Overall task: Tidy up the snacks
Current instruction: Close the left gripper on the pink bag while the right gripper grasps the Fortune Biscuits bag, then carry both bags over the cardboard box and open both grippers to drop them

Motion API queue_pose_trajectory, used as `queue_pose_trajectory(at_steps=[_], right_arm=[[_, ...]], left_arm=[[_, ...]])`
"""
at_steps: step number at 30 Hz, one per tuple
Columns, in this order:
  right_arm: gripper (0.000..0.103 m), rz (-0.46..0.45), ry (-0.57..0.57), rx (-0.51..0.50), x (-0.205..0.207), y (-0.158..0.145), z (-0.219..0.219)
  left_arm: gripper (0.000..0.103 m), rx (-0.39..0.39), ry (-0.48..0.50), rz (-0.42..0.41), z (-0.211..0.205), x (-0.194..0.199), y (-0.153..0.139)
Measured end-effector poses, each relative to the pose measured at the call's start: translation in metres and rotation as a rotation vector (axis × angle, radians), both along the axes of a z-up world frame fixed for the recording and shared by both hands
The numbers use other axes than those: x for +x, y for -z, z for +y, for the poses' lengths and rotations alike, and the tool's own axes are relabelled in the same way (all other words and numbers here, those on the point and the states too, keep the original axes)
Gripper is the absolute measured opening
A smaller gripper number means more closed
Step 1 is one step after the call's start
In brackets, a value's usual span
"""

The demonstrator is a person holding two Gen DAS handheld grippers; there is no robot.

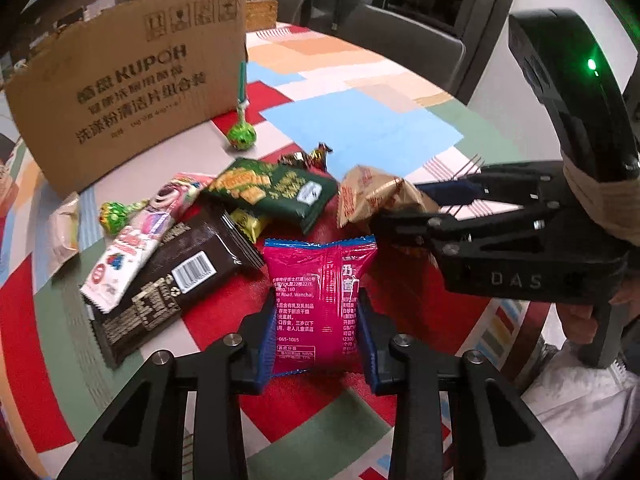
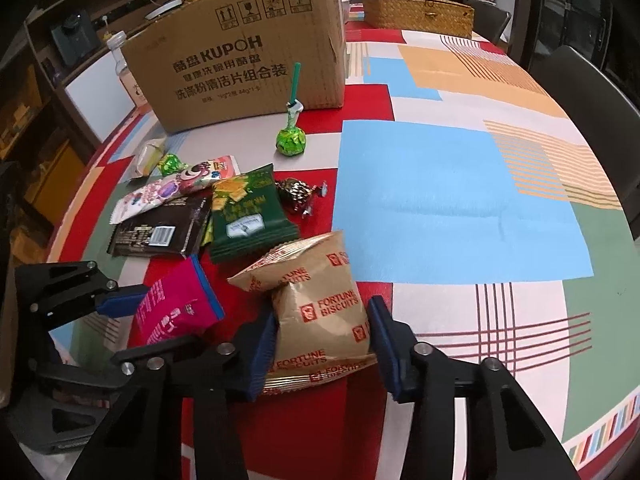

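A pile of snacks lies on the patterned tablecloth. My left gripper (image 1: 322,336) is shut on a pink snack packet (image 1: 320,296), which also shows in the right wrist view (image 2: 176,312). My right gripper (image 2: 322,336) is shut on a tan Fortune Biscuits bag (image 2: 320,304), seen in the left wrist view (image 1: 372,196) too. Further back lie a green cracker packet (image 2: 248,216), a dark brown packet (image 2: 160,232), a pink-white candy packet (image 2: 176,192), a gold-wrapped candy (image 2: 298,192) and a green lollipop (image 2: 291,138).
A brown cardboard box (image 2: 240,52) stands at the back of the table, open at the top. A woven basket (image 2: 416,12) sits behind it on the right. Dark chairs (image 2: 592,92) stand along the table's far side. A second green lollipop (image 1: 116,216) lies at the pile's left.
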State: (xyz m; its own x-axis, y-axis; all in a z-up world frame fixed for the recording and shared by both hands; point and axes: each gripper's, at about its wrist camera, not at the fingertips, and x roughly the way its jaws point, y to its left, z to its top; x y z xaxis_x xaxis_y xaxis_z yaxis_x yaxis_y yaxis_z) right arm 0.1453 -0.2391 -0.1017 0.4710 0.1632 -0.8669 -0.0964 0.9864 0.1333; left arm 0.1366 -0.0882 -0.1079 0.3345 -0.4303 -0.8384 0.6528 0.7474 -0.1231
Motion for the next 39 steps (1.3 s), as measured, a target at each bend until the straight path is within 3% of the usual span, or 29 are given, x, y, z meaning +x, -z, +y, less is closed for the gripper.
queue_pose_trajectory(at_steps=[9,18,29,39], right_arm=[[0.044,-0.049,-0.018,0.016,-0.009,-0.026,0.015],[0.044,-0.188,-0.045,0.009,0.004,-0.07,0.029],[0.044,-0.39,-0.071,0.001,0.048,-0.128,0.042],[0.045,-0.499,-0.069,0.036,0.109,-0.167,0.049]], left_arm=[[0.035,-0.073,-0.129,-0.058,0.025,0.003,-0.036],[0.035,-0.103,-0.252,-0.186,0.051,0.016,-0.084],[0.035,-0.109,-0.341,-0.35,0.07,0.052,-0.135],[0.035,-0.124,-0.402,-0.449,0.083,0.105,-0.172]])
